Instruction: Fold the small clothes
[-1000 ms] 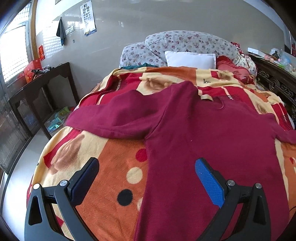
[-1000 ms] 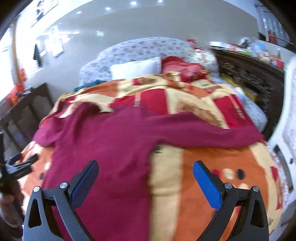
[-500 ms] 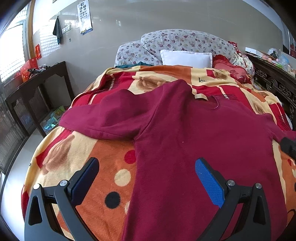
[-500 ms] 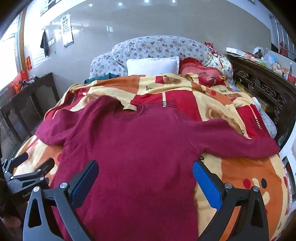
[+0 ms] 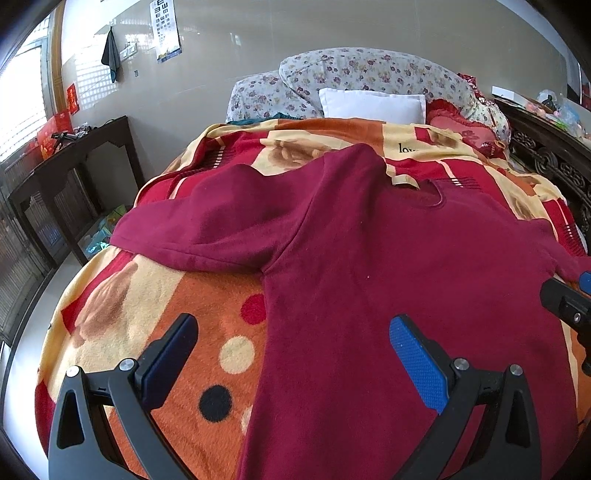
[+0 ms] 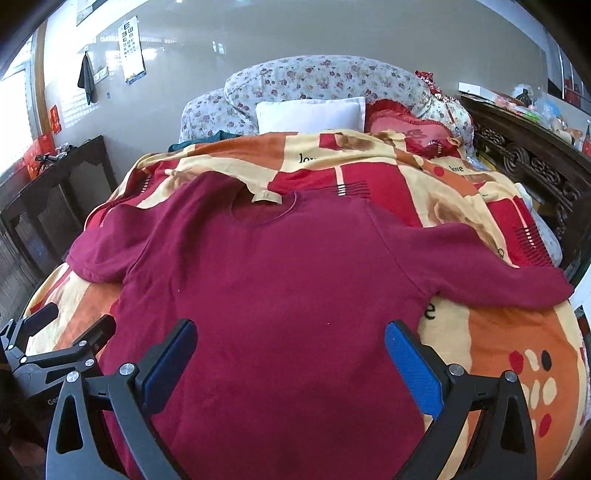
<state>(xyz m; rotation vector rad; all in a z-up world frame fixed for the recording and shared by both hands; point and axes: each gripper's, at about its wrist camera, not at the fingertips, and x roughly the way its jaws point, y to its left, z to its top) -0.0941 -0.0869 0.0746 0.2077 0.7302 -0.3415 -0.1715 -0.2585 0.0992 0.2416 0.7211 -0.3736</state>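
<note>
Behind everything you see a pale glossy wall (image 6: 332,33), and in front of it the bed with its orange, red and cream blanket (image 6: 498,343). Your landmark is the maroon sweater (image 6: 280,280) — it lies spread flat on that blanket, neckline toward the pillows, hem toward you, both sleeves stretched out sideways. The left sleeve (image 5: 207,225) reaches toward the blanket's edge on the window side; the right sleeve (image 6: 498,273) runs out to the opposite edge of the bed.

Your right gripper (image 6: 290,363) hovers over the sweater's lower body with its blue pads spread wide and nothing between them. Your left gripper (image 5: 293,360) is likewise spread wide and empty — it straddles the sweater's left side seam, one finger over the blanket, the other over the maroon cloth. Whether either touches the fabric you cannot tell.

Beyond the sweater's neckline sit a white pillow (image 6: 310,114), a floral quilt roll (image 6: 325,79) and a red cushion (image 6: 402,125). To the sweater's left stands a dark wooden side table (image 5: 74,162); to its right, a carved dark headboard-style cabinet (image 6: 528,162) with clutter on top. An eye chart (image 6: 131,48) hangs on the wall above the table side.
</note>
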